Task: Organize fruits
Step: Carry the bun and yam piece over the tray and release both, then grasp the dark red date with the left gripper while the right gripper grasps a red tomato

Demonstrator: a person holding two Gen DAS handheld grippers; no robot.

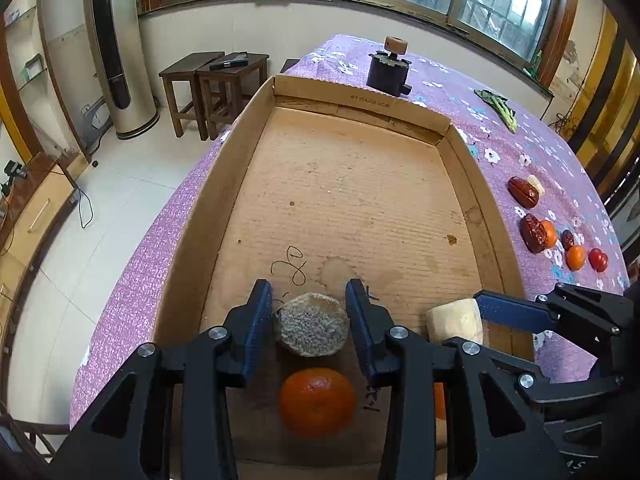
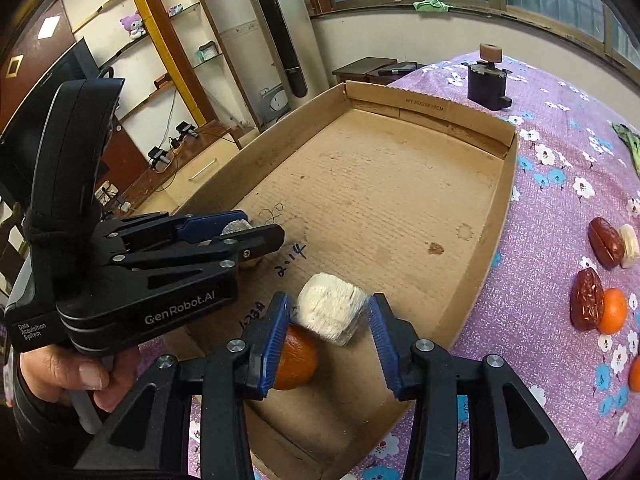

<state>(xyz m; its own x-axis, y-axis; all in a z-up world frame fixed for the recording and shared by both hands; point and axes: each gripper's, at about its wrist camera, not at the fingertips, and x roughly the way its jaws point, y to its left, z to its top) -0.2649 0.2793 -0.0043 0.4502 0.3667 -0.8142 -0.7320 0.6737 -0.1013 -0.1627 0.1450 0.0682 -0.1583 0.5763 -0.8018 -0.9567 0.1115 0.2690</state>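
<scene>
A shallow cardboard box [image 1: 352, 100] [image 2: 472, 128] lies on the purple flowered cloth. My left gripper [image 1: 309, 312] is open inside its near end, jaws either side of a rough grey-brown round piece [image 1: 312, 326] without touching it. An orange [image 1: 317, 397] lies just nearer. My right gripper [image 2: 329, 314] is open around a pale white chunk [image 2: 332, 308] [image 1: 454, 320] resting in the box, with another orange [image 2: 298, 358] under its left finger. Several red dates and small oranges [image 1: 538, 232] [image 2: 596, 304] lie on the cloth right of the box.
A dark block with a wooden spool [image 1: 390, 68] [image 2: 488, 80] stands beyond the box. Green leaves [image 1: 500, 106] lie at the far right. Wooden stools [image 1: 212, 80] and a tall appliance [image 1: 120, 48] stand on the floor left of the table.
</scene>
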